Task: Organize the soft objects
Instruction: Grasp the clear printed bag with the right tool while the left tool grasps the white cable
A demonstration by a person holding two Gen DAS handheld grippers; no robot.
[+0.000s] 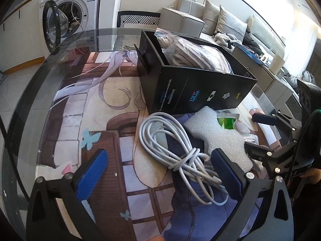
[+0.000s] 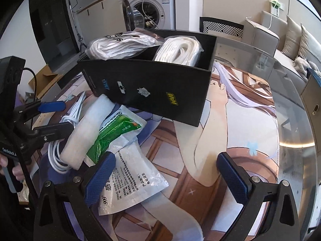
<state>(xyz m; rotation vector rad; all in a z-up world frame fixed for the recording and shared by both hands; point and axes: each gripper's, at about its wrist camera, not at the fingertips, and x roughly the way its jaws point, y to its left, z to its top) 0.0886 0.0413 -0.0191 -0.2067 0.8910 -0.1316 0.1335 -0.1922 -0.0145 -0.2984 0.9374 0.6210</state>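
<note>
A black box point(image 1: 192, 88) stands on the printed mat and holds bagged white ropes point(image 2: 180, 50); it also shows in the right wrist view point(image 2: 152, 94). In front of it lie a coiled white cable point(image 1: 170, 140), a white foam block point(image 1: 216, 136) and a green packet point(image 2: 114, 134) on a clear printed pouch point(image 2: 132, 178). My left gripper point(image 1: 160, 172) is open over the cable, its right finger beside the foam. My right gripper point(image 2: 166, 176) is open and empty, its left finger over the pouch. Each gripper shows in the other view: the left gripper point(image 2: 54, 118), the right gripper point(image 1: 258, 132).
The round glass table point(image 1: 30, 104) carries an anime-print mat point(image 2: 230, 140). A washing machine point(image 1: 68, 10) with its door open, a patterned chair point(image 1: 138, 19) and a grey sofa point(image 1: 230, 26) stand behind. A cardboard box point(image 2: 46, 80) lies on the floor.
</note>
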